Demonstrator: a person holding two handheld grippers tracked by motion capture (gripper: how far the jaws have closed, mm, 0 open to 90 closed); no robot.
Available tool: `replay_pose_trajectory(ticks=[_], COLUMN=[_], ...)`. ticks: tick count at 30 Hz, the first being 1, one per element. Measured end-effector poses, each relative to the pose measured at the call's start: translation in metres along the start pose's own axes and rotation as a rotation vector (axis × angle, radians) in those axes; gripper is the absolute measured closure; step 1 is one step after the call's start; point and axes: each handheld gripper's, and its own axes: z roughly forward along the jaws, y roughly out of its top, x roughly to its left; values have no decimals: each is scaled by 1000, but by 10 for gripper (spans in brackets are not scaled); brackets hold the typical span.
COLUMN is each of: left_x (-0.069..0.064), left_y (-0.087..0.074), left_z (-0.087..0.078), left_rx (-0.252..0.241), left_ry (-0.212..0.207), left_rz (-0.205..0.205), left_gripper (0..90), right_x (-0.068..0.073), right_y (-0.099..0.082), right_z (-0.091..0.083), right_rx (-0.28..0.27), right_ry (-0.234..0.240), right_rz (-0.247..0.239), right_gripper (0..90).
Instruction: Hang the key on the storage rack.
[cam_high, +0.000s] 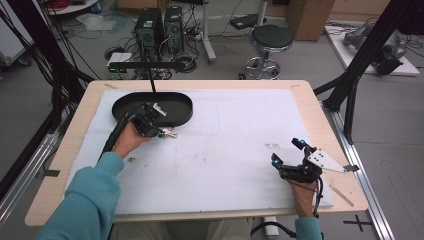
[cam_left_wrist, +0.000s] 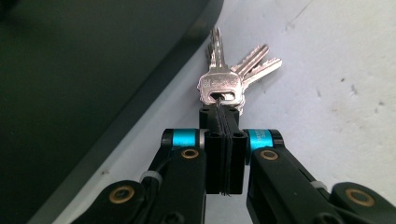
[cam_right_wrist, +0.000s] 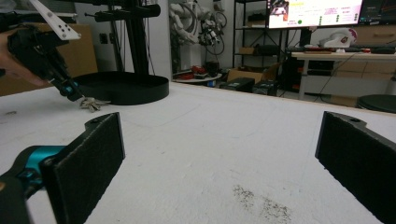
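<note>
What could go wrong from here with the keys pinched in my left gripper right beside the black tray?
1. The left gripper is shut on only the thin loop through the keys, so they may slip out or swing during a lift.
2. The keys lie on the white mat against the outer wall of the black tray; a low move could catch the dangling blades on its rim.
3. The right gripper rests open, far off, too distant to catch a drop.
</note>
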Motion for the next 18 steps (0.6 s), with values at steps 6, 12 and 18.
replay_pose_trajectory(ticks=[6,12,18], left_x=[1,6,11], left_y=[0,-3,-6], left_z=[-16,-34,-53], left_rx=[-80,-164,-264], left_ry=[-13,-28,-46], left_rz=[9,-1,-21], left_gripper=[892,892,892], right_x=[0,0,0], right_y=[0,0,0], right_z=[0,0,0], right_rx=[2,0,1], right_ry=[0,0,-2], right_rz=[0,-4,-3], right_gripper=[5,4,5])
